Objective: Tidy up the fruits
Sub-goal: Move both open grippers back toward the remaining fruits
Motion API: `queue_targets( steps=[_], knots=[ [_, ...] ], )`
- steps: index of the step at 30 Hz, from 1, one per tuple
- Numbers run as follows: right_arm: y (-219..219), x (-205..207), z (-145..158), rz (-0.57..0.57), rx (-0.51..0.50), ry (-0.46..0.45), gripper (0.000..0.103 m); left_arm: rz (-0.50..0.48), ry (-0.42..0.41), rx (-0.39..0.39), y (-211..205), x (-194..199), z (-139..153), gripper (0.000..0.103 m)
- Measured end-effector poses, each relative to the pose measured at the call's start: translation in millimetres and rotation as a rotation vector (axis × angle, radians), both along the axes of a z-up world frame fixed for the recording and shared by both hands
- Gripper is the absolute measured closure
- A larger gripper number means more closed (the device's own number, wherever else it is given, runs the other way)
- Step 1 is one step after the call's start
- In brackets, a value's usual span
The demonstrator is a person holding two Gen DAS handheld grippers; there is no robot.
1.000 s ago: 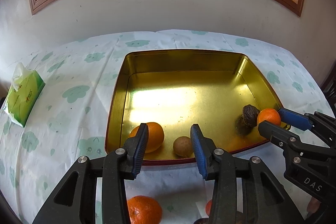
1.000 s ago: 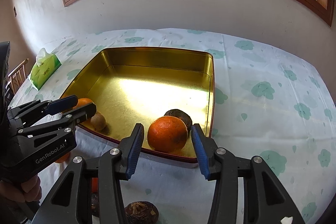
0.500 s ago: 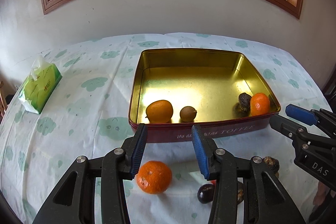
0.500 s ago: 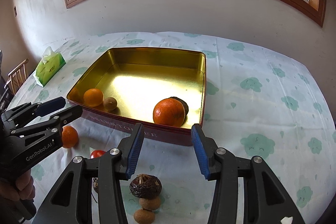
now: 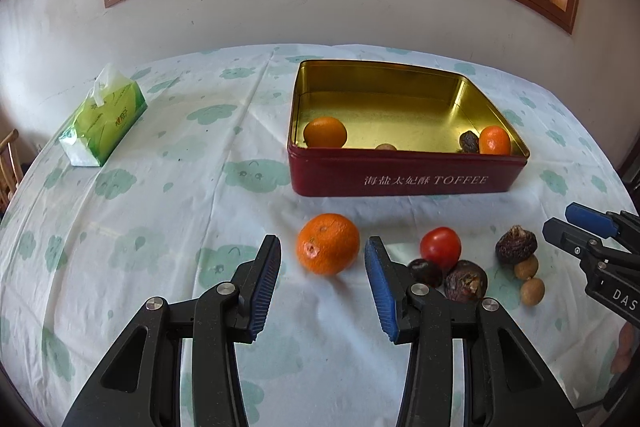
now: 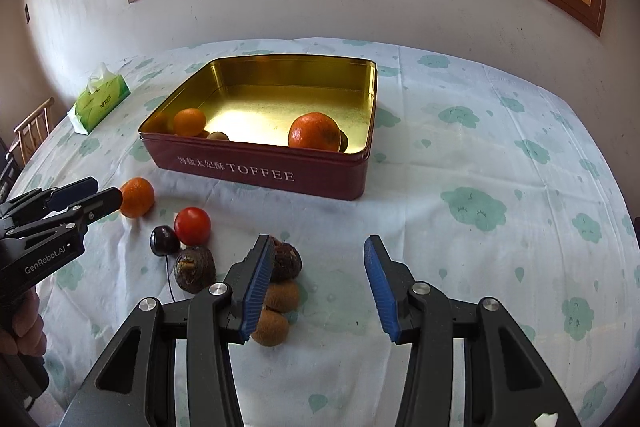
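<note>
At the far left of the table a green tissue pack (image 5: 105, 121) is seen lying on the cloud-printed tablecloth (image 5: 168, 211), well apart from everything else. In the right wrist view a wooden chair (image 6: 34, 125) is also shown behind that corner, which is only glimpsed at the edge of the left wrist view.

The left gripper (image 5: 322, 283) is held open above the cloth, nothing between its blue pads. A loose orange (image 5: 328, 243) lies on the cloth just ahead of the gap, near the front wall of the red toffee tin (image 5: 404, 181). In the right wrist view this same gripper is seen from the side, its tips just beside that orange.

To the right of the orange a red tomato (image 5: 441, 247) is found, with a dark plum (image 5: 425, 271) and a brown wrinkled fruit (image 5: 466, 281) touching or nearly touching it. Further right, a second wrinkled fruit (image 5: 516, 245) and two small brown round fruits (image 5: 532, 291) lie in a short row.

Inside the tin, an orange (image 5: 325, 132) and a small brown fruit (image 5: 386, 147) are kept at the left, another orange (image 5: 495, 140) and a dark fruit (image 5: 469, 141) at the right corner. The dark fruit is almost hidden behind the orange in the right wrist view.

The right gripper (image 6: 316, 291) is also open and empty; its left pad partly covers the row of brown fruits
</note>
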State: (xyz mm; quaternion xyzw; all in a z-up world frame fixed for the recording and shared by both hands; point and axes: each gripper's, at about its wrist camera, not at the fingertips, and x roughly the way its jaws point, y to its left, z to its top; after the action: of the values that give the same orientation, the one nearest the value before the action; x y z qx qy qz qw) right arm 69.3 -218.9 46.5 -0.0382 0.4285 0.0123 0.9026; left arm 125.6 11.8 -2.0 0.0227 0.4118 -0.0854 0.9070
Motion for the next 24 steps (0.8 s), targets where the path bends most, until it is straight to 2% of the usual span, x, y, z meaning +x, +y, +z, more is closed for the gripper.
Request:
queue_targets(
  steps=[12, 24],
  knots=[
    [-7, -39, -12, -0.009, 0.03, 0.034, 0.059, 0.03, 0.061, 0.007, 21, -42, -32, 0.058],
    [5, -56, -34, 0.023, 0.045, 0.083, 0.059, 0.028, 0.02, 0.026, 16, -64, -39, 0.057]
  ],
)
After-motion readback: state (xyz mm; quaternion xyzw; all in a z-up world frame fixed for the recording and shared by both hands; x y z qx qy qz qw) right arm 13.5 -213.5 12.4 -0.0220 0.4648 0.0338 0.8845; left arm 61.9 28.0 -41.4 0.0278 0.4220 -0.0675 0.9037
